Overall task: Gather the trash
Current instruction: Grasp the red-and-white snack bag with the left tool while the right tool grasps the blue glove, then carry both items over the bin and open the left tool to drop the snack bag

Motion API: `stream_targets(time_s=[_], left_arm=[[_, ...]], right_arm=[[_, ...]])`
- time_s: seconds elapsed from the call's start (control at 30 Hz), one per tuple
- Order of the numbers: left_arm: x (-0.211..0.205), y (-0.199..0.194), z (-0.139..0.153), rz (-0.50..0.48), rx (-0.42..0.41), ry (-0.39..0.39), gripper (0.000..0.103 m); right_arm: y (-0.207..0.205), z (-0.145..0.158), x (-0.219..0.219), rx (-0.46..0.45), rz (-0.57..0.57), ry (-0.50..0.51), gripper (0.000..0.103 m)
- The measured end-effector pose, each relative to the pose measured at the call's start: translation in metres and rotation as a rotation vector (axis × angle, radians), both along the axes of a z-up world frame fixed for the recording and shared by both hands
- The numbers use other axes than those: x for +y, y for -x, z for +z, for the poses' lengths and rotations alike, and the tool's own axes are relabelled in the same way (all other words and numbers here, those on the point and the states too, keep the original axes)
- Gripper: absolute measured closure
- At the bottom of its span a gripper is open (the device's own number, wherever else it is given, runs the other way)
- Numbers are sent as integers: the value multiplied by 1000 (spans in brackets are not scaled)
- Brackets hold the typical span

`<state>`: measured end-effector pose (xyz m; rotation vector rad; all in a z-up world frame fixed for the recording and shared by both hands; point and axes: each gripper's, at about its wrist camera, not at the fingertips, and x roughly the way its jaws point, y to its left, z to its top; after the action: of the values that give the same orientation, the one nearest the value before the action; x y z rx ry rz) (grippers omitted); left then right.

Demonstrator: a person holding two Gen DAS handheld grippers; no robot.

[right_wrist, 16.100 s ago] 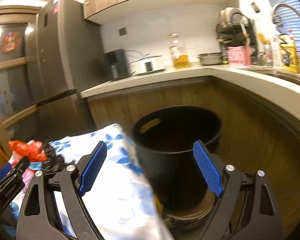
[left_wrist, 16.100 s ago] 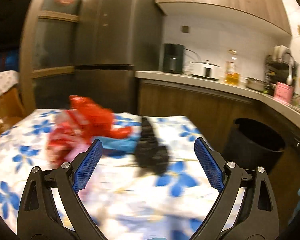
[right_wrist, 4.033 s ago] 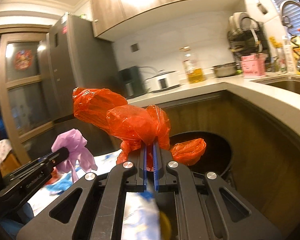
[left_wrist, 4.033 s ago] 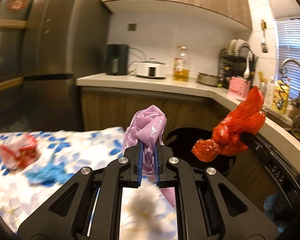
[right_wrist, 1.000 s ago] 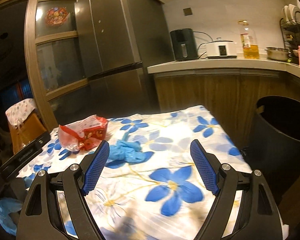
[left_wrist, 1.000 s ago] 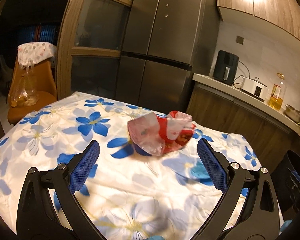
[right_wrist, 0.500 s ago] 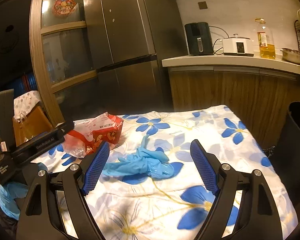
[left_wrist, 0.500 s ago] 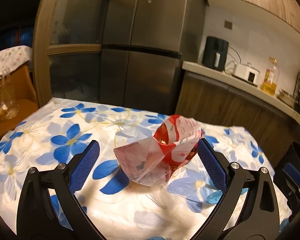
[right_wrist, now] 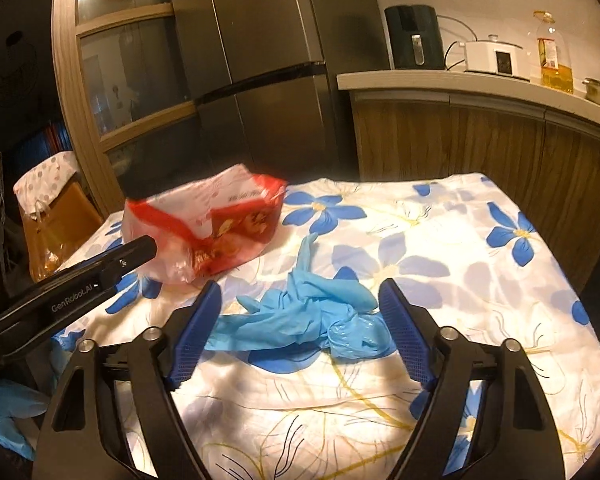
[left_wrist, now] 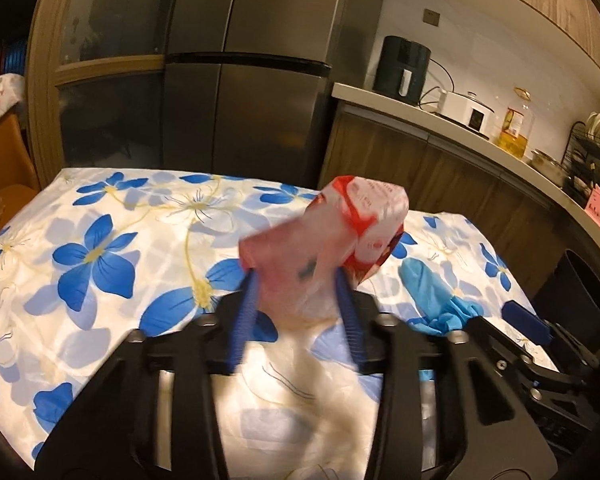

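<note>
A crumpled red-and-white snack bag (left_wrist: 360,216) sits on the flowered tablecloth (left_wrist: 100,240). My left gripper (left_wrist: 296,280) is closing on the bag's clear near end, and both blue pads press into the plastic. In the right wrist view the same bag (right_wrist: 220,224) lies at the left, with the left gripper's fingers (right_wrist: 136,250) at its side. A heap of blue disposable gloves (right_wrist: 300,316) lies between the jaws of my right gripper (right_wrist: 300,287), which is narrowing slightly. Its pads stand just outside the gloves, not pressing them.
A black trash bin (left_wrist: 580,300) stands off the table's right edge, below the kitchen counter (left_wrist: 460,128). A dark fridge (right_wrist: 260,80) rises behind the table. A chair with a plastic bag (right_wrist: 48,232) stands at the far left.
The left jaws have closed from wide open onto the snack bag and lifted its near end. The right gripper has moved forward and down so the blue gloves lie between its jaws.
</note>
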<state>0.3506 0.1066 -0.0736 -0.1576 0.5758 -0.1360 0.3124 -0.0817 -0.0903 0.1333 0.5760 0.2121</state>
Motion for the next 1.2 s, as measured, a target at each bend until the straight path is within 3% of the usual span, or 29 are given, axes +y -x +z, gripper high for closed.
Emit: stream_targets(time_s=[0.07,0.13,0.27,0.43,0.5,0.53,0.57,0.63,0.8,0.93,1.0,1.03,1.07,1.17,1.2], left_arm=[[-2,0,-1,-10,4,4,95],[-3,1,-3,-14,6,3,103],[-4,4,-2,-15,-10,1,103],[-2,12,3,-19,-35,29,103],[-2,18,9,14,-61,5,101],[-2,19,12,22,-74,-10,83],[-2,21,14,32,-93,-22,49],[0,24,24,37,-165,-20,25],[-1,16,40,16,-223,-62,15],[-12,-11,33,-81,-177,-123,15],[-16,-19,26,-118,-151,-139,16],[-19,-23,21,-129,-135,-148,23],[-22,-25,17,-147,-119,-149,39],[-24,-28,9,-189,-79,-133,73],[-24,-27,8,-194,-78,-130,79]], right_arm=[[-3,-2,1,17,6,4,30],[-5,-5,3,33,13,11,36],[-9,-11,5,64,22,21,49],[-10,-15,7,79,43,17,75],[-9,-16,7,79,50,13,82],[-9,-16,7,80,49,9,84],[-9,-15,6,80,49,4,84],[-9,-15,4,81,49,-5,85],[-8,-15,0,84,49,-20,85],[-8,-15,-1,85,45,-30,85],[-9,-15,-1,85,46,-28,85],[-9,-16,-1,85,46,-28,85],[-8,-15,-1,85,46,-27,85],[-8,-16,0,84,46,-24,85],[-8,-17,0,84,47,-22,85]])
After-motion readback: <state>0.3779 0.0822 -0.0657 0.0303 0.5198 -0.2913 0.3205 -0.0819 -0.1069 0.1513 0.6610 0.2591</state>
